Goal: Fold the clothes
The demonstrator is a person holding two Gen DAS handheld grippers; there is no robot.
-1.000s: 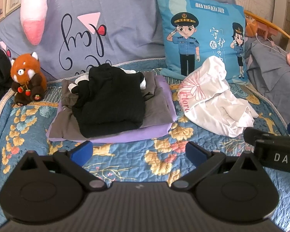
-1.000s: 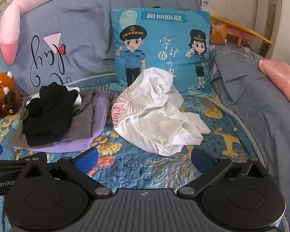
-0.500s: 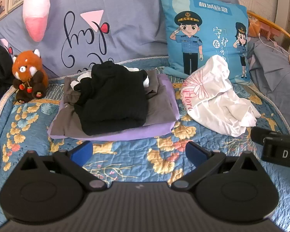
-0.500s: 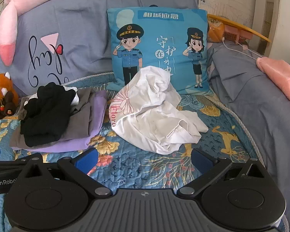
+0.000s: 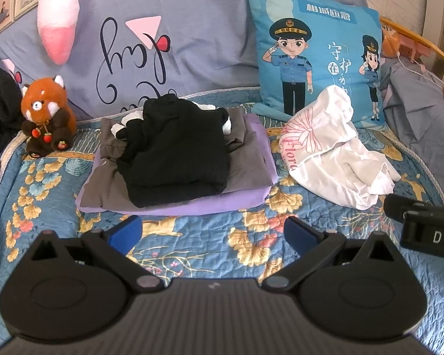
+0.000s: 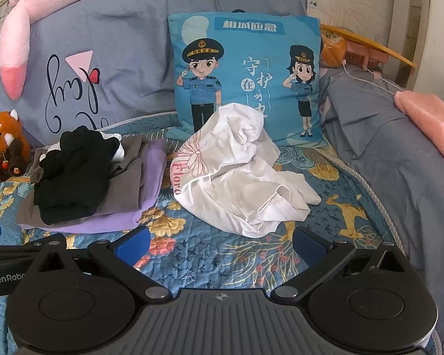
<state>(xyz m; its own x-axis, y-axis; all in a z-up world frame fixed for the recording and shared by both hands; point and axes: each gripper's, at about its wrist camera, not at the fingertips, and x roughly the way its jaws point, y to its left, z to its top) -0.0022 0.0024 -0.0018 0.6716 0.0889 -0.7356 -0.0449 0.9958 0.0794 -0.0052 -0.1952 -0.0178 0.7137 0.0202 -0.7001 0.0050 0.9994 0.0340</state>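
A crumpled white shirt (image 6: 239,174) with a pink flower print lies on the blue floral quilt, leaning on a blue cartoon cushion; it also shows in the left wrist view (image 5: 334,151). To its left is a stack of folded clothes (image 5: 177,159): black on grey on purple, seen too in the right wrist view (image 6: 85,177). My left gripper (image 5: 213,233) is open and empty, above the quilt in front of the stack. My right gripper (image 6: 220,244) is open and empty, just in front of the white shirt.
A blue cartoon cushion (image 6: 245,77) and a big grey pillow (image 5: 151,47) stand at the back. A red panda plush (image 5: 46,115) sits at the left. A grey blanket (image 6: 399,153) with a pink cloth lies at the right. Dark clothing lies at the far left edge.
Both grippers have drifted slightly, so the views shifted a little; the left one now looks more squarely at the stack. Nothing was grasped and the clothes have not moved.
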